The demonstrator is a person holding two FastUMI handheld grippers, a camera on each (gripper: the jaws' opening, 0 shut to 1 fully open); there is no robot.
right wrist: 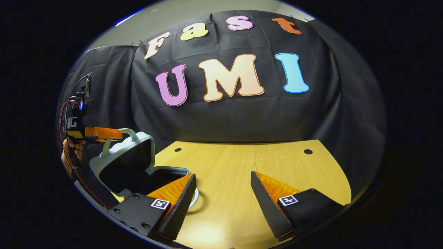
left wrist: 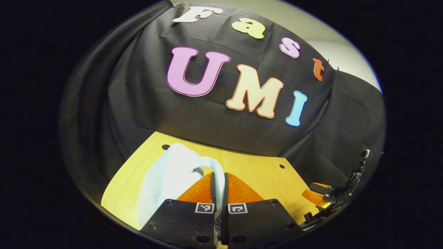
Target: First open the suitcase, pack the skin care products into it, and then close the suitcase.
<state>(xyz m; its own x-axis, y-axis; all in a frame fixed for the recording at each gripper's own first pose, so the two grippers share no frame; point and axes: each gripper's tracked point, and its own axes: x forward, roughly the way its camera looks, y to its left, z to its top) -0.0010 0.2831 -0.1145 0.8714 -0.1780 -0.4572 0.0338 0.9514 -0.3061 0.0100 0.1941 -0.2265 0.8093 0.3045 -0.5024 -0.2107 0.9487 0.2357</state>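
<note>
The left gripper (left wrist: pixel 218 188) has its 2 fingers drawn together on the thin white handle (left wrist: pixel 216 173) of the suitcase (left wrist: pixel 166 180), which runs down between them. Their lower ends and the handle's foot are cut off at the bottom of the left gripper view. In that view the suitcase is a pale, rounded mass just left of the fingers, and its shape is hard to read so near the lens. It sits on the wooden table (left wrist: pixel 256 166), whose near edge is hidden by the gripper body. Far right, at the rim, the right gripper (left wrist: pixel 325 199) is small and dim.

In the right gripper view the right gripper (right wrist: pixel 225 197) holds its 2 fingers wide apart over bare table (right wrist: pixel 242 162), with nothing between them. The left finger (right wrist: pixel 180 200) covers part of the suitcase (right wrist: pixel 121 162), which stands open at the left, its lid raised and tilted, the dark inside too shadowed to make out. The left gripper (right wrist: pixel 104 133) sits at the handle (right wrist: pixel 129 131) on top of the lid, held by a hand (right wrist: pixel 74 145) that is partly hidden behind it.
</note>
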